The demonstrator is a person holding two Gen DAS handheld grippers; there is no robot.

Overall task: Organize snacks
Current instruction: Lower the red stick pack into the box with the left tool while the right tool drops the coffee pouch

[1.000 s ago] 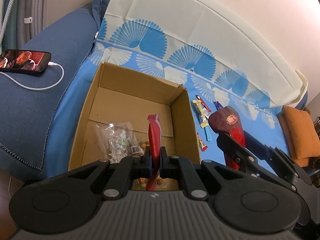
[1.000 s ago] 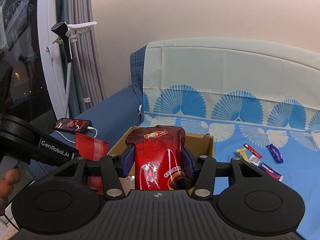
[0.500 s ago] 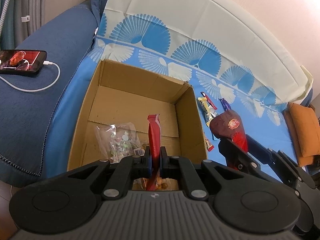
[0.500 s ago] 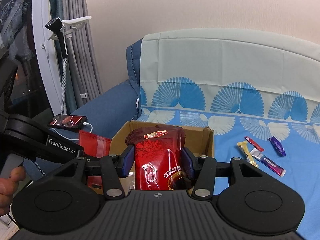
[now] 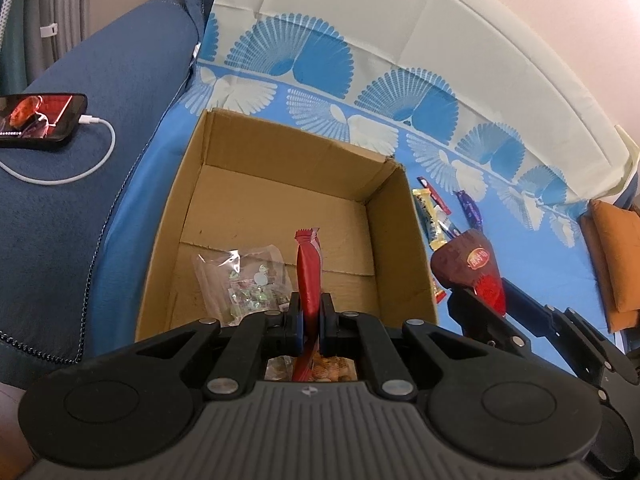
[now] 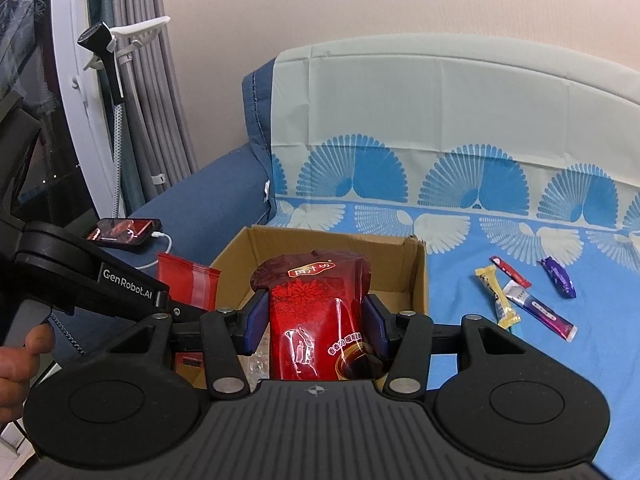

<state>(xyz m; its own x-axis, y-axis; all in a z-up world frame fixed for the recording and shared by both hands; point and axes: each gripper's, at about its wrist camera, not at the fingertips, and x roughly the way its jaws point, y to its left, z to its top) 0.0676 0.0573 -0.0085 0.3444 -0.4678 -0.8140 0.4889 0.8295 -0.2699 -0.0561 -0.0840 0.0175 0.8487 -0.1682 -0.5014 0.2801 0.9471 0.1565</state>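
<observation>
An open cardboard box [image 5: 224,184] [image 6: 420,276] sits on the blue fan-print sheet. My left gripper [image 5: 310,314] is shut on a thin red snack packet [image 5: 308,268] [image 6: 186,284], held edge-on above the box's near end. A clear bag of candies [image 5: 244,284] lies on the box floor, with a packet of nuts [image 5: 328,368] below the fingers. My right gripper [image 6: 316,316] is shut on a dark red pouch [image 6: 316,312] [image 5: 470,268], held just outside the box's right wall. Several small bars [image 6: 520,300] [image 5: 436,212] lie on the sheet to the right of the box.
A phone [image 5: 38,120] [image 6: 124,234] on a white charging cable rests on the dark blue sofa arm at left. An orange cushion [image 5: 616,256] lies at far right. A hand [image 6: 20,356] holds the left tool. Curtains and a white stand rise at left.
Both grippers have come down and forward toward the box, which looks larger and nearer. Each grip is unchanged.
</observation>
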